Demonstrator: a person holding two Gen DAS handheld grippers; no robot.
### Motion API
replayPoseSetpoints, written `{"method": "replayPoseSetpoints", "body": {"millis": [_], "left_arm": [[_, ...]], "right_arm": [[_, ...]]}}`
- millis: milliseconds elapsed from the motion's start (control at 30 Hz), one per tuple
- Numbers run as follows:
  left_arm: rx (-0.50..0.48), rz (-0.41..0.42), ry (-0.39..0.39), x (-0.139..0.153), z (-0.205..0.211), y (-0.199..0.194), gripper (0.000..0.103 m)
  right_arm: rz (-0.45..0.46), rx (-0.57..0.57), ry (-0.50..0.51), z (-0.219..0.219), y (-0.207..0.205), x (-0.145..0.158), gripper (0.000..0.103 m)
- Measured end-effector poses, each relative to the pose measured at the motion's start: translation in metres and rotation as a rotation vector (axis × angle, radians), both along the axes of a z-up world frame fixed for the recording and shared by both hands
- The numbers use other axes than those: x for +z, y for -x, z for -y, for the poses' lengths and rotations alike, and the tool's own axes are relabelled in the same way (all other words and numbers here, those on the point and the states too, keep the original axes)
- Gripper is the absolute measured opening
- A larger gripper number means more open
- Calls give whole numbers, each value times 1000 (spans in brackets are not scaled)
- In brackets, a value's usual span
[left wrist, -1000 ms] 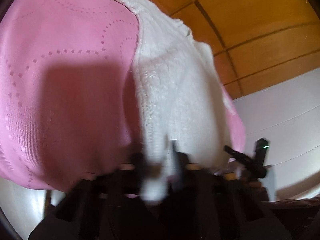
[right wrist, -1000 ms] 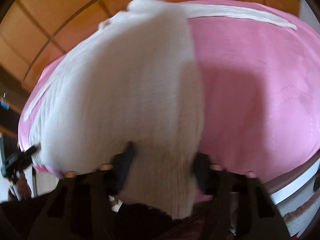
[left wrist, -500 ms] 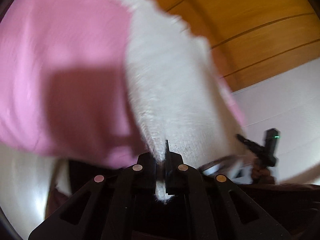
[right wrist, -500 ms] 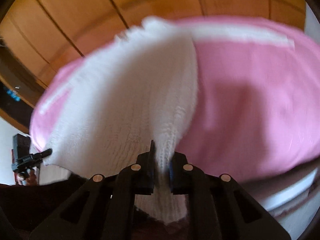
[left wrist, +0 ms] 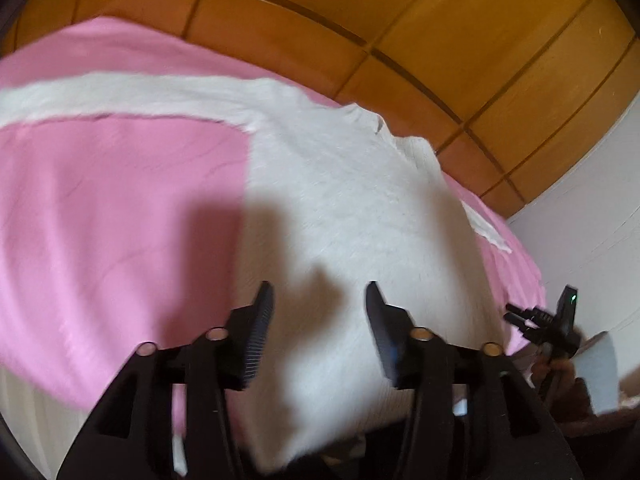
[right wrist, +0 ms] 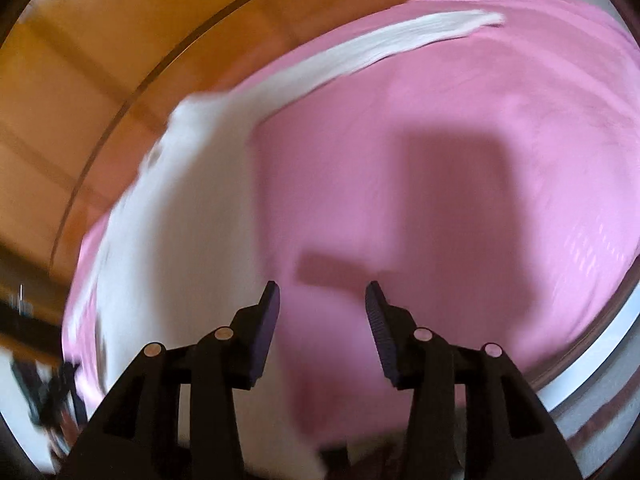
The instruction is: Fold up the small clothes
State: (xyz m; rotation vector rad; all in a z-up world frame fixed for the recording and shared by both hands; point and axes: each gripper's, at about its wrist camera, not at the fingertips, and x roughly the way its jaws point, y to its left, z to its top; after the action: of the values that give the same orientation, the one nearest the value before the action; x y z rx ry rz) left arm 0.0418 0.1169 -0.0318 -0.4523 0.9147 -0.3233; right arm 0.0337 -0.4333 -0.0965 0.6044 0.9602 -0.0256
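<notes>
A white knitted garment [left wrist: 352,208] lies spread on a pink sheet [left wrist: 120,208], one long sleeve [left wrist: 132,96] stretched out to the left. My left gripper [left wrist: 318,304] hovers over the garment's near part, its jaws opening with nothing between them. In the right wrist view the same garment [right wrist: 180,232] lies to the left, its sleeve [right wrist: 384,48] running up to the right. My right gripper [right wrist: 322,300] is over the bare pink sheet [right wrist: 460,200], beside the garment's edge, jaws opening and empty. The right wrist view is blurred.
Orange wooden panelling [left wrist: 400,20] rises behind the pink-covered surface, with a white wall [left wrist: 592,232] at the right. The other gripper [left wrist: 556,320] shows at the right edge of the left wrist view. A white rim [right wrist: 600,344] borders the surface at the lower right.
Both grippers were shut on the white garment's near edge and have let go and opened. The left one lifted away; the right one swung sideways onto the bare pink sheet.
</notes>
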Motion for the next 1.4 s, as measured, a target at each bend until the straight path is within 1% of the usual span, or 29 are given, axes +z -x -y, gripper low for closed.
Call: {"method": "replayPoseSetpoints", "body": {"millis": [67,100,133,167,267,300,400,467,533,567,600,633,667,700,733,767,833,900,933,967,1000,1033,1067,1100,1133,1233,1267,1300,1400], "left_arm": [[-30,-7,-8,-4,25,-14,49],[-42,-14,-19,-6,35,-20,49],[-51,-25,-40,-9,48,-30,49],[-61,-33,-53,-11,51,-31,49],[-88,-49,-73,-19,72,-41,49],[-97,-59,-84,-22,78,-44,49],[-103,-71,-127,-29,86,-45,60],[-104,-78,-149,-32,87,-44,61],[-101,-70,-171,-34,93,-50,61],[-97,-68,-183,-35,94,-51,61],[-95,-71,-188,-37,94,-51,61],[-94,-79,-191,-39,95,-53,61],[-90,-84,-195,-40,96,-55,61],[-87,-85,-196,-41,98,-57,61],[-85,-85,-196,-42,98,-59,61],[-85,-85,-198,-42,98,-60,61],[-85,-87,-194,-43,98,-61,61],[-82,-89,-186,-44,97,-61,61],[-80,-90,-183,-44,97,-61,62],[-79,-89,-179,-44,97,-61,63],[-80,-88,-172,-44,97,-61,65],[-77,-87,-170,-44,97,-61,65],[-73,-86,-168,-45,97,-60,65],[-72,-85,-168,-45,97,-60,65],[-71,-85,-169,-44,97,-60,66],[-67,-87,-165,-44,96,-60,66],[-64,-87,-162,-44,96,-60,66],[-62,-87,-161,-44,96,-59,66],[-52,-85,-164,-45,97,-59,66]], "right_arm": [[12,-88,-34,24,-17,-4,45],[19,-152,-70,42,-30,-8,45],[26,-195,-94,55,-37,-11,45],[35,-234,-118,69,-46,-12,45],[73,-385,-195,111,-82,-16,54],[79,-422,-217,123,-93,-17,54],[82,-501,-237,149,-121,-22,54],[84,-550,-238,165,-140,-22,54],[82,-569,-215,179,-155,-19,52],[72,-571,-197,183,-162,-17,42],[56,-561,-172,186,-168,-15,22],[35,-547,-141,188,-176,-16,11],[11,-541,-91,191,-174,-12,5],[6,-541,-36,188,-178,-8,4],[23,-544,30,191,-173,2,3],[28,-566,91,196,-165,10,0],[16,-644,183,213,-146,15,0],[-24,-707,201,239,-133,8,0],[-62,-743,205,250,-123,2,0],[-65,-756,161,258,-113,-3,0],[-35,-740,86,261,-107,-7,0],[18,-714,-6,261,-103,-8,3],[49,-698,-23,257,-100,-6,9],[77,-676,-24,251,-99,-3,27],[97,-649,-40,241,-100,-2,34],[111,-563,-85,224,-119,-4,35],[108,-548,-94,220,-128,-6,39],[107,-540,-109,216,-135,-9,45],[91,-540,-147,209,-159,-18,46]]}}
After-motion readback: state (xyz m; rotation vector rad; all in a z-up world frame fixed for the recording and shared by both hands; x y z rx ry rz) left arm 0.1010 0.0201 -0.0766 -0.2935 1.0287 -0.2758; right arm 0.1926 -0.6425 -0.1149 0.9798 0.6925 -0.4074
